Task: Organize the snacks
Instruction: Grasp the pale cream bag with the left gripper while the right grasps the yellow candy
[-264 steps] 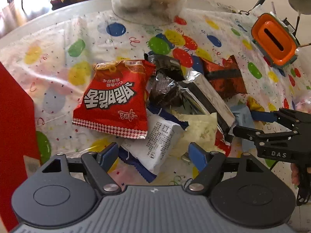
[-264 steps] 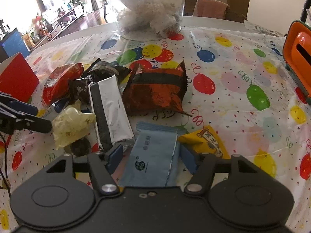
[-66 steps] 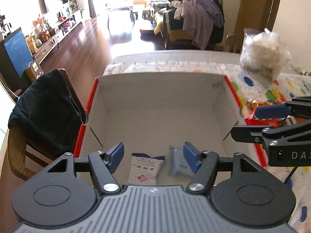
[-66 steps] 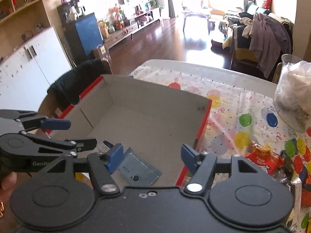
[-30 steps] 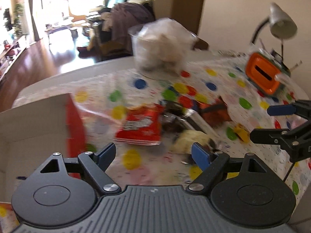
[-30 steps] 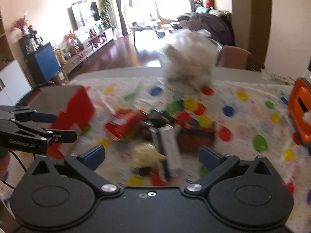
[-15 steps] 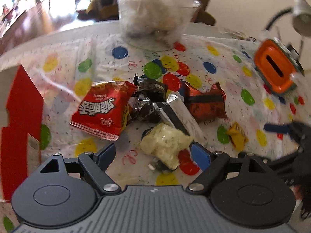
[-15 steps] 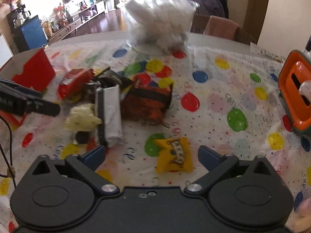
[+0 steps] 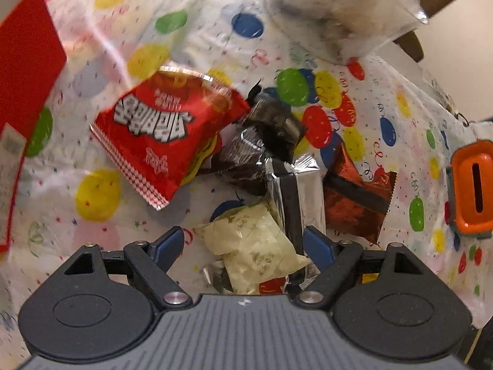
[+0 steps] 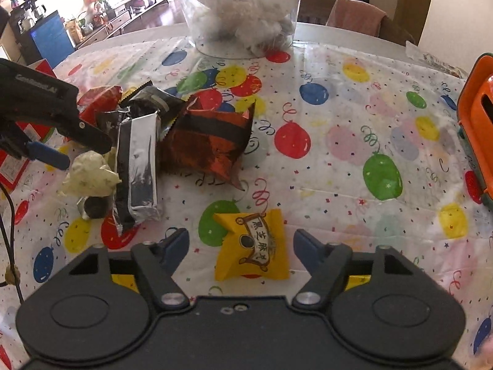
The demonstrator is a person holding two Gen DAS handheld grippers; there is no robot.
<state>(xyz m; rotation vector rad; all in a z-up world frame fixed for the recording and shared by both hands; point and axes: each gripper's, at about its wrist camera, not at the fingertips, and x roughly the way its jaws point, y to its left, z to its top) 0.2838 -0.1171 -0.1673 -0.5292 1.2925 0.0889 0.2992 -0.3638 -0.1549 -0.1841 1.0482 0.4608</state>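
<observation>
On the bench (image 10: pixel 332 98), under a balloon-print cloth, snacks lie heaped left of centre. Largest item: clear plastic tub (image 10: pixel 243 12) of white stuff at the far edge. Red box (image 9: pixel 24 71) stands at the left edge in the left wrist view. Orange container (image 10: pixel 477 129) sits at the right edge, well apart from the heap.

Heap, by size: red chip bag (image 9: pixel 166 135), label upside down; orange-brown foil packet (image 10: pixel 209 145) with a black band; long silver-and-black packet (image 10: pixel 137 166) beside it, touching; dark crinkled wrappers (image 9: pixel 262 135) behind those; pale yellow packet (image 9: pixel 255 246) at the near end.

1 small yellow sachet (image 10: pixel 252 246) lies alone, apart from the heap.

Left tongs (image 9: pixel 243 245): wide, pointing down, pale yellow packet between the fingers; contact not clear.

Right tongs (image 10: pixel 242 245): jaws have just been closing, now at a middling gap, yellow sachet between them with cloth showing on both sides, pads not pressing.
</observation>
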